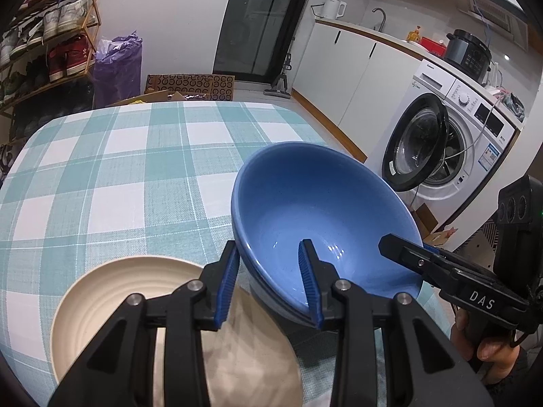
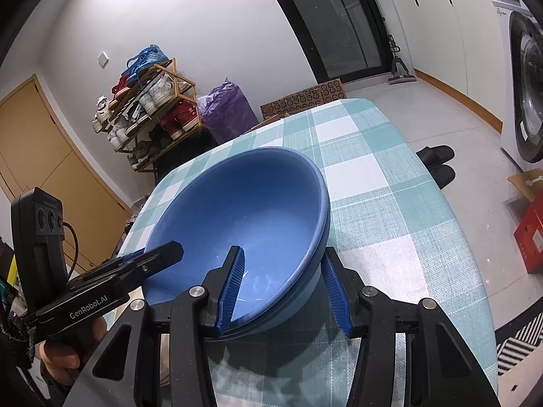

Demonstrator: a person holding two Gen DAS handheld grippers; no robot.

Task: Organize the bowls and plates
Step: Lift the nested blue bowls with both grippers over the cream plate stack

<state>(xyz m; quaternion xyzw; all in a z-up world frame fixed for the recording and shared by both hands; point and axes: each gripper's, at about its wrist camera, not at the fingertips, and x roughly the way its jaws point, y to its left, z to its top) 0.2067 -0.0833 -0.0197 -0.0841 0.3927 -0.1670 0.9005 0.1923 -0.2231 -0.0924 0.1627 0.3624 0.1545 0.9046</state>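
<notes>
A blue bowl (image 1: pixel 305 203) (image 2: pixel 237 210) shows a double rim, as if nested in a second, paler blue one, near the front of the checked table (image 1: pixel 118 169). My left gripper (image 1: pixel 269 264) straddles its near-left rim, one pad outside and one inside, pressing on the wall. My right gripper (image 2: pixel 283 271) clamps the near-right rim the same way, and the left wrist view shows it at the bowl's right edge (image 1: pixel 407 249). In the right wrist view, the left gripper (image 2: pixel 159 252) reaches the bowl's left rim. A ridged cream plate (image 1: pixel 101 298) lies just left of the bowl, under my left gripper.
The table's right edge (image 2: pixel 441 203) drops to the floor beside the bowl. Beyond it stand a washing machine (image 1: pixel 441 142) with its door open, dark slippers (image 2: pixel 437 162) and a red box (image 2: pixel 531 234). A shoe rack (image 1: pixel 51 34) stands past the far left corner.
</notes>
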